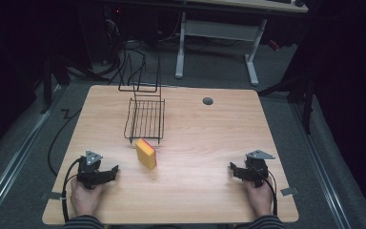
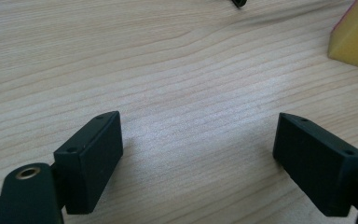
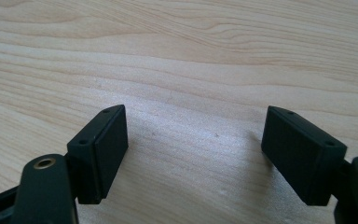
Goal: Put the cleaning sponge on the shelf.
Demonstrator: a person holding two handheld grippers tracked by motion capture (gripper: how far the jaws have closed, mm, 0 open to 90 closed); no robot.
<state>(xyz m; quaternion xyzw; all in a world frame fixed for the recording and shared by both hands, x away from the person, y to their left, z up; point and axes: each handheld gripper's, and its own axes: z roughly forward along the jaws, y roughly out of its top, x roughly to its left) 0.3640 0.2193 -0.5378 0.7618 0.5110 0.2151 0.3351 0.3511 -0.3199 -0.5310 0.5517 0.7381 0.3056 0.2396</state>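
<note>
A yellow sponge with a pink-red face [image 1: 146, 153] lies on the wooden table [image 1: 200, 129], just in front of a black wire rack [image 1: 145, 119]. My left gripper [image 1: 110, 172] rests on the table at the front left, held in a hand, a short way left of the sponge; its jaws stand open over bare wood. In the left gripper view [image 2: 198, 154] a corner of the sponge [image 2: 356, 39] sits at the upper right, apart from the jaws. My right gripper [image 1: 236, 171] rests at the front right, open, with only table between its jaws [image 3: 193, 149].
A second taller wire frame [image 1: 140, 76] stands behind the rack at the table's far edge. A round grey cable grommet [image 1: 208, 101] sits in the back right of the table. Beyond the table is a white desk frame [image 1: 217, 43] and cables on the floor.
</note>
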